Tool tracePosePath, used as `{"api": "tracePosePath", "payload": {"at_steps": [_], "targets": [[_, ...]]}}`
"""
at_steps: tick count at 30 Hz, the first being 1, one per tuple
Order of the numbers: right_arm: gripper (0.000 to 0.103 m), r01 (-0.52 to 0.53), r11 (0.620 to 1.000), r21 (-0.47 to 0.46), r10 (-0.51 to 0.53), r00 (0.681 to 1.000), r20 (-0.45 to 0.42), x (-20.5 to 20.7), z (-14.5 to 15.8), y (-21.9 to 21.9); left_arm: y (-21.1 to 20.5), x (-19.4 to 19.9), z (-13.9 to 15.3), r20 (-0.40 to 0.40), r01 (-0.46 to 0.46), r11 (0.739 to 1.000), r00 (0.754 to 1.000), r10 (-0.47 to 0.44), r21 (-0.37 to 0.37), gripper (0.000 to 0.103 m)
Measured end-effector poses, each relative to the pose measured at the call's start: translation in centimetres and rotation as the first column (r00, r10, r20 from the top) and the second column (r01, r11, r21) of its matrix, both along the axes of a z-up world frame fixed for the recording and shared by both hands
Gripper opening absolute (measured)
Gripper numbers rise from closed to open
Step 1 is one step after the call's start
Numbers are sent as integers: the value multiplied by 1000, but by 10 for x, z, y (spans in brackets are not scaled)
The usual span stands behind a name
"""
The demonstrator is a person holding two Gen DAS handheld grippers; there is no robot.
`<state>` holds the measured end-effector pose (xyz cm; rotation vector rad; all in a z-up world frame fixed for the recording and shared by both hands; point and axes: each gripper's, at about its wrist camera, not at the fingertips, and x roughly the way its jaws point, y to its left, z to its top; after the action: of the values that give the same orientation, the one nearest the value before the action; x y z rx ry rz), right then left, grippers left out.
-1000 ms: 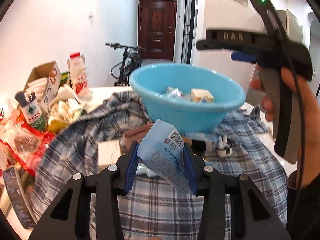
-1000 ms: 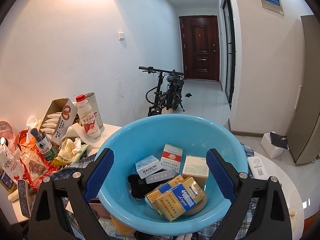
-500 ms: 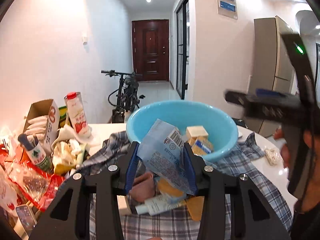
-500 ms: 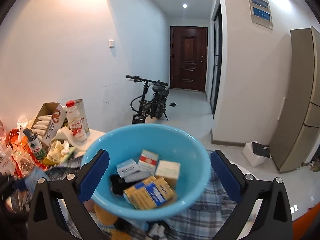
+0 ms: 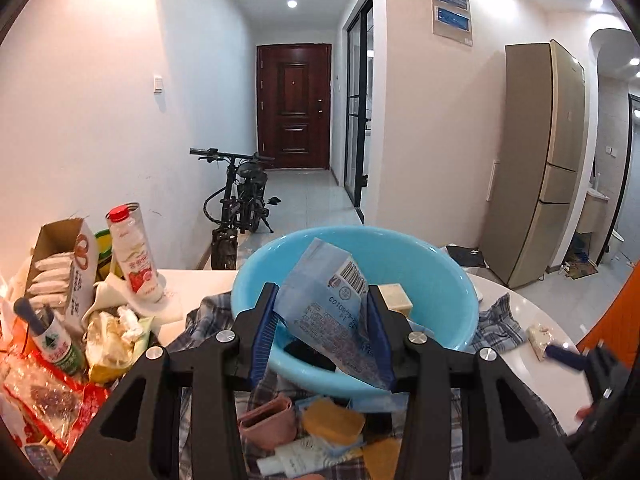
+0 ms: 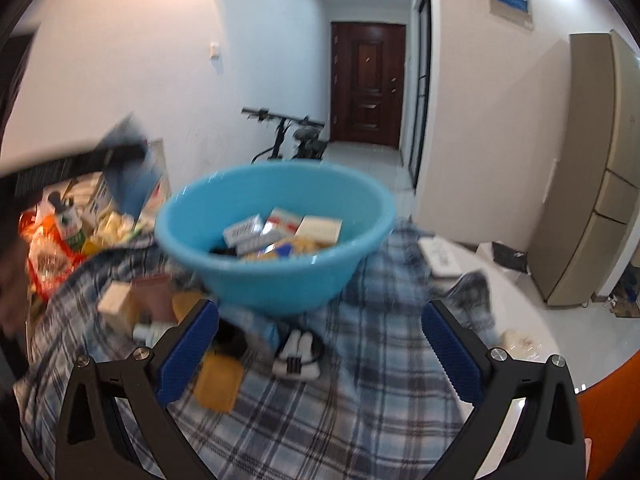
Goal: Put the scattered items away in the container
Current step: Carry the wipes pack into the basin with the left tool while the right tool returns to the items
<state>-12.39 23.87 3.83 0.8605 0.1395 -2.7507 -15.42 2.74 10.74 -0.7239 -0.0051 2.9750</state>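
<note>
Left wrist view: my left gripper (image 5: 322, 334) has its jaws clamped on a blue packet (image 5: 329, 312), barcode side up, held over the near rim of the blue basin (image 5: 440, 280). Basin sits on a plaid cloth (image 5: 496, 320) on the tabletop (image 5: 528, 376), w/ a beige box (image 5: 395, 297) inside. Below my jaws, near edge: pink case (image 5: 266, 426), orange pads (image 5: 332, 420), white tube (image 5: 296, 456). Left edge of tabletop: red-cap bottle (image 5: 134, 256), open carton (image 5: 60, 264), snack bags (image 5: 44, 392).

Right wrist view, blurred: my right gripper (image 6: 320, 354) has jaws wide apart, nothing between them, above the cloth (image 6: 360, 420) in front of the basin (image 6: 276, 276). Boxes (image 6: 280, 228) lie in the basin. A white plug (image 6: 298, 356) and an orange pad (image 6: 218, 380) lie on the cloth by my left pad. Left gripper & packet (image 6: 132, 172) show blurred at upper left.
</note>
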Motion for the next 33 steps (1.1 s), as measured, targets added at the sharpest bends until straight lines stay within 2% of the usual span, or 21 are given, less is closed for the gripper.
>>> {"api": "tracePosePath", "payload": {"at_steps": [3,8,12,18,30,31,32,33], "targets": [[103,-14,1000,-12,15,1000,22,-5,-13,-4,5,-12,0,6,0,1000,1000,0,-2,41],[103,-51,995,-87,56,997,59,-15,-32,-8,15,-26,-5,15,3,1000,1000,-3,-24,41],[103,-30,998,-55,34,997,69,-15,-39,-7,18,-36,-11,31,8,1000,999,-8,-24,41],[103,2,996,-90,7,995,95,-19,-45,2,23,-46,-14,38,15,1000,999,-14,-23,41],[103,-7,999,-33,11,994,109,-19,-54,-8,23,-56,-17,57,8,1000,998,-6,-29,42],[103,-7,999,-32,10,994,109,-19,-54,-8,24,-56,-17,66,13,999,998,-11,-29,44],[103,-6,999,-32,10,994,108,-19,-54,-8,25,-56,-16,75,25,999,997,-23,-29,51],[103,-7,999,-33,10,994,108,-19,-54,-8,26,-56,-17,81,32,999,996,-29,-37,78]]}}
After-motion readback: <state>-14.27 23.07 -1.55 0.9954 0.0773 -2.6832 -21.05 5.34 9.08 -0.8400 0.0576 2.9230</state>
